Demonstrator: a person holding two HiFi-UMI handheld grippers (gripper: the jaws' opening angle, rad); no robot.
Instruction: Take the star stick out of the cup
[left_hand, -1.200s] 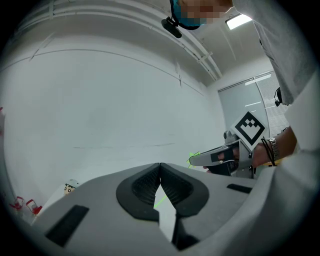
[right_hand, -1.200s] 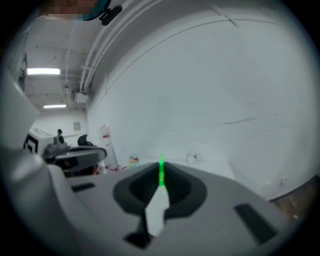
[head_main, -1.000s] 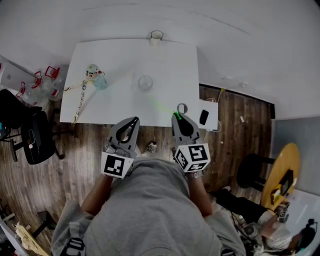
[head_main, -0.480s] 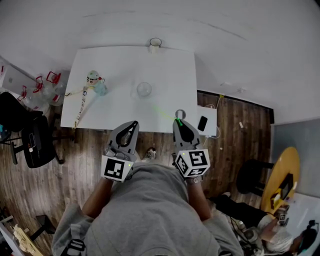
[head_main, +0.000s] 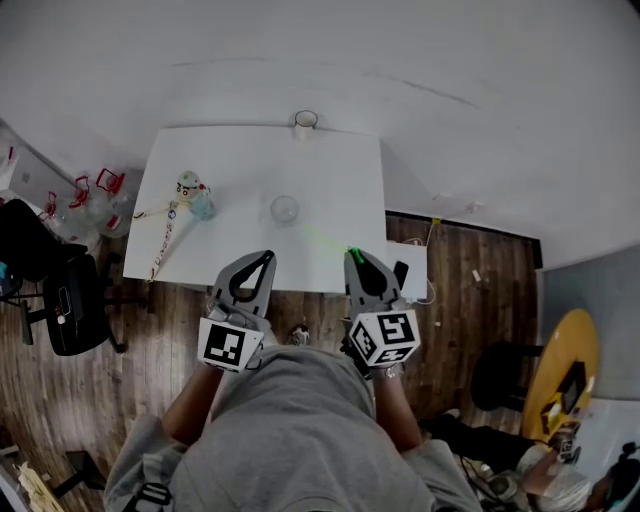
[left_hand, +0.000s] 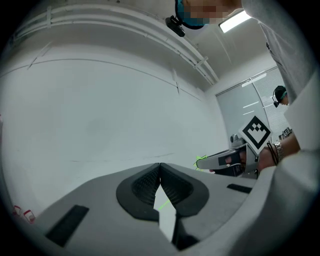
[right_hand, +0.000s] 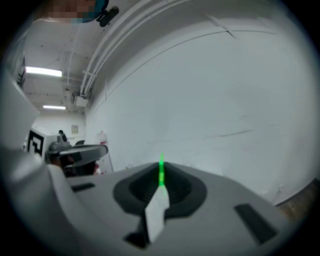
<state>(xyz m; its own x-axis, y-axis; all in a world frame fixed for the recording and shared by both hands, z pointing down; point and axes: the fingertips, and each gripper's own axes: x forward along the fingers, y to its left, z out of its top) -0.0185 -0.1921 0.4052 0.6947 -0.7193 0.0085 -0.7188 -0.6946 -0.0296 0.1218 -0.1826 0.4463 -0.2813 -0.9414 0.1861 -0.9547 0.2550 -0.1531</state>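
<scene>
My right gripper (head_main: 354, 257) is shut on one end of the thin green star stick (head_main: 327, 240), above the table's near edge. The stick slants away toward the clear cup (head_main: 285, 210), which stands mid-table; whether its far tip is still over the cup's rim I cannot tell. In the right gripper view the green stick (right_hand: 161, 172) stands upright, pinched between the closed pads. My left gripper (head_main: 263, 262) hangs beside it with its jaws touching and nothing in them. From the left gripper view I see the right gripper (left_hand: 225, 161) with the green star shape (left_hand: 200, 161) at its tip.
The white table (head_main: 350, 170) stands against a white wall. A second cup (head_main: 305, 120) sits at its far edge, a small figure toy (head_main: 190, 190) with a beaded cord at the left. Chairs and wooden floor surround it; a phone (head_main: 401, 271) lies on a low white surface at the right.
Both grippers have risen together, the right one carrying the green stick up and back from the cup. The cup has stayed in place.
</scene>
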